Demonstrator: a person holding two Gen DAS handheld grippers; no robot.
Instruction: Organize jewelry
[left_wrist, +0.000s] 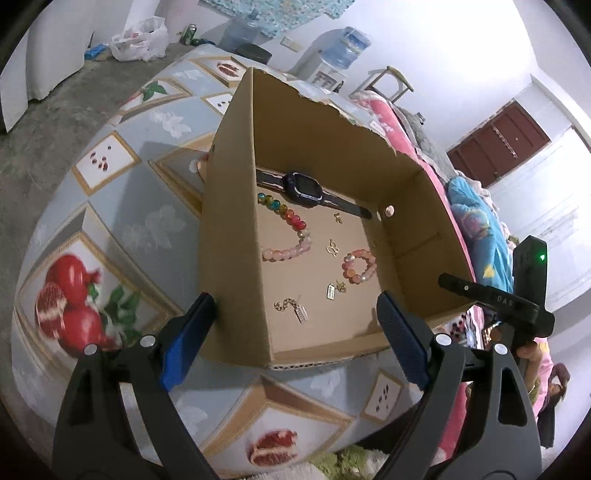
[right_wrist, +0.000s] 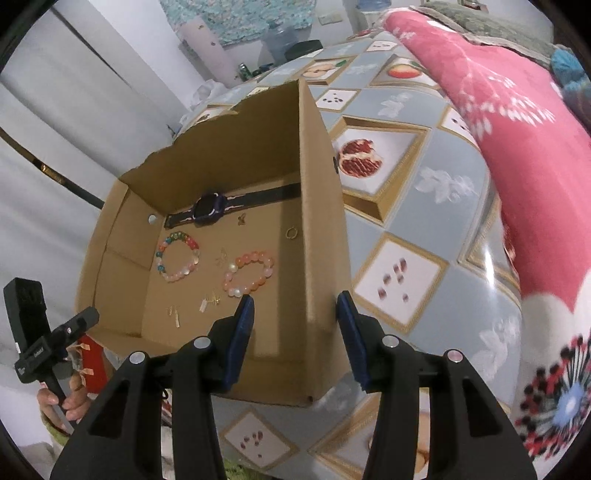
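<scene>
Showing a gold ring (right_wrist: 291, 232) only rightward, the cardboard box (right_wrist: 317, 229) hides it leftward.

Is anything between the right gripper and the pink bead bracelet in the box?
Yes. The cardboard box's near side wall stands between the right hand-held gripper's open fingers, straddled by them. The pink bead bracelet lies just inside it.
</scene>
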